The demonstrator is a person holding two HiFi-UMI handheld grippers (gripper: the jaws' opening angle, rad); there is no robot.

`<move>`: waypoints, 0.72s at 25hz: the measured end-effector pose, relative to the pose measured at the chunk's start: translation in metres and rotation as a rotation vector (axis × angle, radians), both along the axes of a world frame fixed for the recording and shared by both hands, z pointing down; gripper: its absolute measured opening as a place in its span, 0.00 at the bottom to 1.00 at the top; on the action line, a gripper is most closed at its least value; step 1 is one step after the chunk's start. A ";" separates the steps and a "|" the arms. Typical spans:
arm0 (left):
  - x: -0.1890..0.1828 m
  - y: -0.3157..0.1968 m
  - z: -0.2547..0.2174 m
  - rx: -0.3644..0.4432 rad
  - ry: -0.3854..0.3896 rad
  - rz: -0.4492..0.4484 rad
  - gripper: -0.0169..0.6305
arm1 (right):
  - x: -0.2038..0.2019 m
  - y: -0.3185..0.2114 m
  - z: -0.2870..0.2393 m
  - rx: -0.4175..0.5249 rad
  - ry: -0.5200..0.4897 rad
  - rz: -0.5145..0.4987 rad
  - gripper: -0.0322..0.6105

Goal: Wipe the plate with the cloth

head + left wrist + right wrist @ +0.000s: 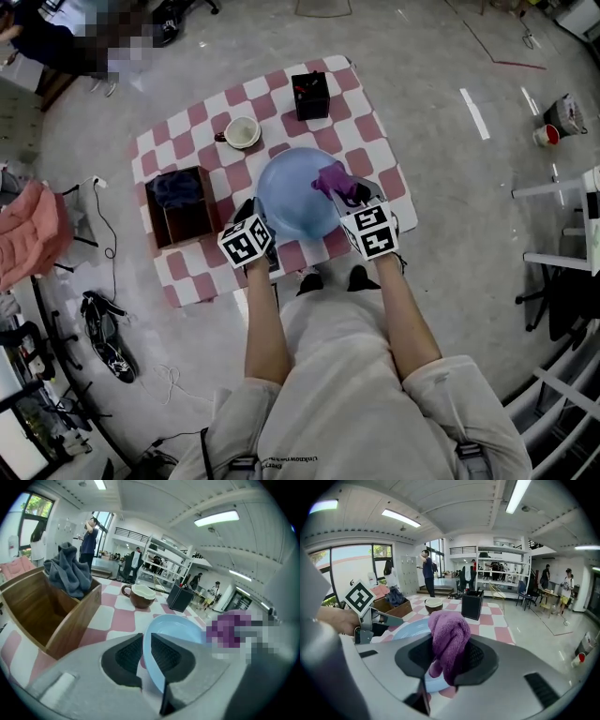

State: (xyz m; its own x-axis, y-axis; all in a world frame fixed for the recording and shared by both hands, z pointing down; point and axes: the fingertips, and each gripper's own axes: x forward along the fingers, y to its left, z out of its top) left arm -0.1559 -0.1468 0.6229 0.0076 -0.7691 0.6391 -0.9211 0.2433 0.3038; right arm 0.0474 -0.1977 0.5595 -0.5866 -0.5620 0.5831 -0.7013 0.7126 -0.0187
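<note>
Now we've L gripper [146, 648] clamped on rim of blue plate [295, 192] to steady it; R gripper [450, 656] pinches purple cloth [449, 634] for wiping.

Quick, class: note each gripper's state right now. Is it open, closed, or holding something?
Left gripper: closed on the rim of the blue plate.
Right gripper: closed on the purple cloth.

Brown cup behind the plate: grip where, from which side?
I'd take the cup by its wall at the rim, one jaw inside and one outside, coming straight down: it stands upright, mouth open. Choose the side away from the handle, which points to the person's left and looks too small to pinch.
</note>
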 end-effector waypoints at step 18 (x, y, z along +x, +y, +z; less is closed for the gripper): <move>0.092 0.080 -0.067 0.182 -0.102 -0.003 0.04 | 0.036 0.056 0.000 -0.018 -0.084 -0.211 0.25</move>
State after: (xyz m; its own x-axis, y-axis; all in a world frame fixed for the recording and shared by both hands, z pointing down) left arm -0.0642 -0.0664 0.5555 -0.0531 -0.8716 0.4874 -0.9487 0.1964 0.2478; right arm 0.0839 -0.1416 0.5593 -0.7371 -0.4114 0.5362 -0.5319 0.8426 -0.0847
